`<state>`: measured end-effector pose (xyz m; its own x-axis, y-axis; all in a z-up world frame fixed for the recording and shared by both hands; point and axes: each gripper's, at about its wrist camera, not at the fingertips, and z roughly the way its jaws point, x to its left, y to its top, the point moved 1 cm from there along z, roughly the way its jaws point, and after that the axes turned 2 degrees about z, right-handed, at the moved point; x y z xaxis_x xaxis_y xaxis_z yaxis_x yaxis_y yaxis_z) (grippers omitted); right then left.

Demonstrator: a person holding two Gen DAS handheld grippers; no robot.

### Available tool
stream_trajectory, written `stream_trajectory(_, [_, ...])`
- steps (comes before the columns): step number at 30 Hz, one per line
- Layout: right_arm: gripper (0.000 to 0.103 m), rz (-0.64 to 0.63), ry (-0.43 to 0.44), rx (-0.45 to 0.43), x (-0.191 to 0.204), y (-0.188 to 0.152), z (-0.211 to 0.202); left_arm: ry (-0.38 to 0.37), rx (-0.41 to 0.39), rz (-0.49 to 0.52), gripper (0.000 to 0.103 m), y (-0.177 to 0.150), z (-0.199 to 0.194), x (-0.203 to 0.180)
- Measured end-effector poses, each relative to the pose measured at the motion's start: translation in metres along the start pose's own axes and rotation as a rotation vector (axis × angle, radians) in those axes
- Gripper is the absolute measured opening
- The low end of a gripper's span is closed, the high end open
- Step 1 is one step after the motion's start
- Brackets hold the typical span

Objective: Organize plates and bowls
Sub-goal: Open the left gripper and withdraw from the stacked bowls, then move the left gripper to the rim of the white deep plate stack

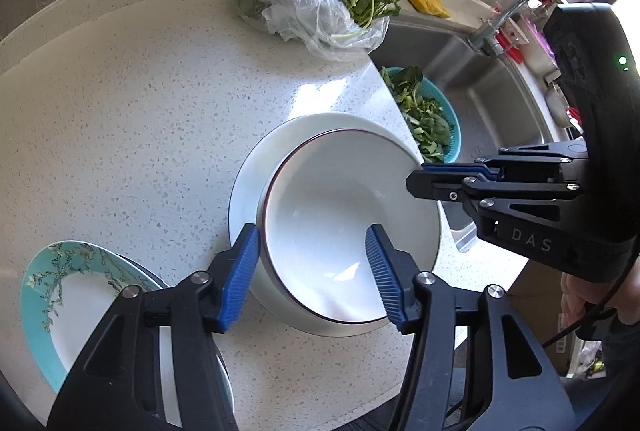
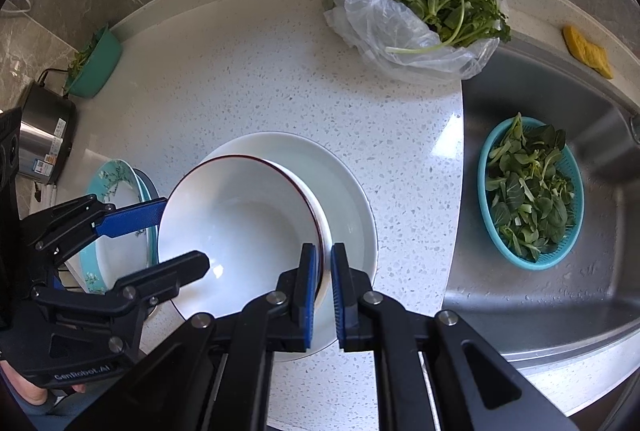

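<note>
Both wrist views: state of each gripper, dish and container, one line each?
left gripper: open, straddling the bowl's rim, pads clear
right gripper: shut on the bowl's rim
red-rimmed bowl: upright, empty, sitting on the white plate
white plate: flat on the counter, under the bowl
blue floral plate: beside the stack, empty
plastic bag: open, greens spilling out
teal colander: in the sink, full of leaves

A white, dark-rimmed bowl (image 1: 340, 215) sits upright on a white plate (image 1: 256, 167); a teal floral plate (image 1: 68, 279) lies beside them on the tabletop.
</note>
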<state>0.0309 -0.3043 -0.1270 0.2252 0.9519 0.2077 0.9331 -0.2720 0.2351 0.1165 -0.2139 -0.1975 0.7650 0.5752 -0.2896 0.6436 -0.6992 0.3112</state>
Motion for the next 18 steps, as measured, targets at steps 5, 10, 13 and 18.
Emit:
stream_trajectory(5, [0.021, 0.004, 0.061, -0.057, -0.004, -0.002, -0.018, 0.030, -0.064, -0.022, 0.072, -0.002, -0.021, 0.000])
stream_trajectory(10, [0.093, -0.042, 0.134, -0.174, -0.010, -0.005, -0.051, 0.007, -0.119, -0.070, 0.086, -0.017, -0.051, -0.003])
stream_trajectory(13, [0.095, -0.099, 0.140, -0.200, -0.010, -0.007, -0.065, -0.012, -0.193, -0.042, 0.102, -0.029, -0.077, -0.013])
stream_trajectory(18, [0.097, -0.093, 0.125, -0.256, -0.018, -0.011, -0.082, 0.011, -0.249, 0.020, 0.103, -0.041, -0.097, -0.021])
